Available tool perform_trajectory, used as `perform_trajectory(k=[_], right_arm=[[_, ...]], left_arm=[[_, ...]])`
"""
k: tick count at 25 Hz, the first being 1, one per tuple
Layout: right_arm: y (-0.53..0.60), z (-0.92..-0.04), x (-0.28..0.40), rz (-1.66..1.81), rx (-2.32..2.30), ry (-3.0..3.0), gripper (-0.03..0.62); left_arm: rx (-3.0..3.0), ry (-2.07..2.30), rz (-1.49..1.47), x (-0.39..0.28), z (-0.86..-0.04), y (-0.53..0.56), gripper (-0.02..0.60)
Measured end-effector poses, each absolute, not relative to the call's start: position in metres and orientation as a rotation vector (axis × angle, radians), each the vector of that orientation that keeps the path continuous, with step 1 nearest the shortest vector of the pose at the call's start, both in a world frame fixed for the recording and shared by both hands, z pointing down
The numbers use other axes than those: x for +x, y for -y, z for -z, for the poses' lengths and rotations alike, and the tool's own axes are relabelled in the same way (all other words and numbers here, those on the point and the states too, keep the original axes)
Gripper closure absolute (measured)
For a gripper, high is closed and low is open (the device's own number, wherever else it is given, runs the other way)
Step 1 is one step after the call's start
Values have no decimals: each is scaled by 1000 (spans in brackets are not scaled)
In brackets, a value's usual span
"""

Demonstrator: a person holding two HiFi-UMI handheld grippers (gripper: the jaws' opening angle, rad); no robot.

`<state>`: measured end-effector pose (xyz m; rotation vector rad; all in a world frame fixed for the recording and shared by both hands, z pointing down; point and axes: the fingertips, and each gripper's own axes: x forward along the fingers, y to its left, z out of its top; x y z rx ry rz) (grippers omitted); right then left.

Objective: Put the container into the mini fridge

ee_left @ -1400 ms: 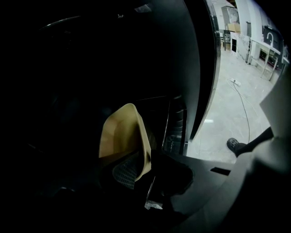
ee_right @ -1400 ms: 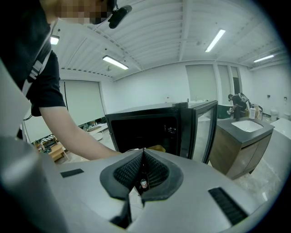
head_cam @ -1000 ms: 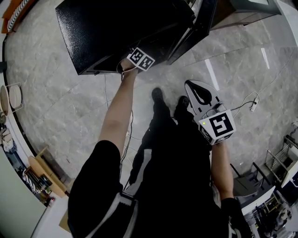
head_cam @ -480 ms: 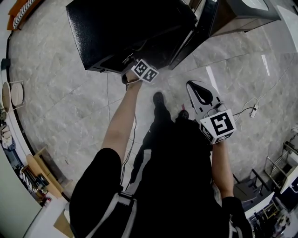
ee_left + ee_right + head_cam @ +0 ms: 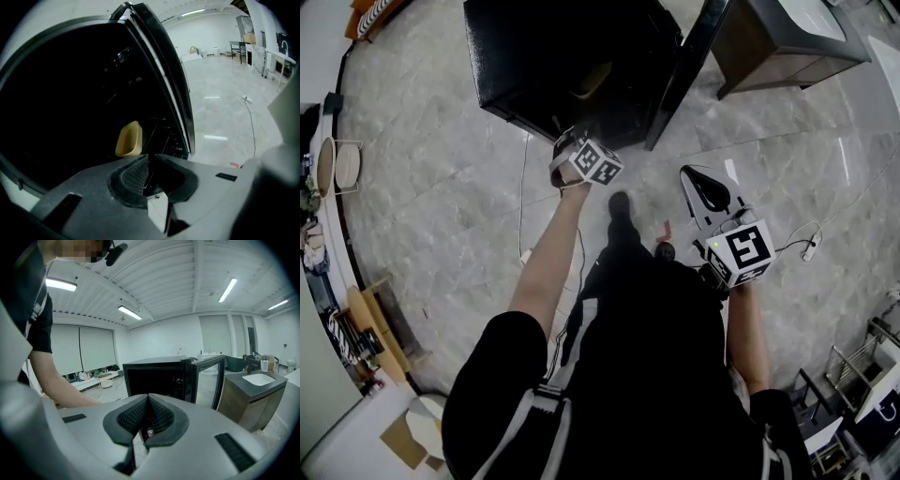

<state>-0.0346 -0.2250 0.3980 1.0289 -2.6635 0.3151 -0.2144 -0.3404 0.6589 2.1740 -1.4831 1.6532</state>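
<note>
Container (image 5: 129, 139): lies inside open fridge (image 5: 534, 56); left tongs (image 5: 148, 158) slightly spread, empty, right tongs (image 5: 147, 397) pressed together; advised: clear the opening, then swing door (image 5: 684, 70) shut squarely.

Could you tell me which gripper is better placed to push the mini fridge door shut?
Probably the left. The left gripper is empty and sits right at the mini fridge opening, beside the open door, with the container inside. The right gripper hangs farther back, near the person's body.
</note>
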Motion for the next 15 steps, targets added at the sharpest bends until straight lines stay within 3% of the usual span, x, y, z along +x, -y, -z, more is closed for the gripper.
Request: perform_trajectory(k=[15], right_arm=[[127, -391, 62, -322, 937, 2760, 576]], left_arm=[[2132, 1601, -1389, -131, -591, 182, 548]])
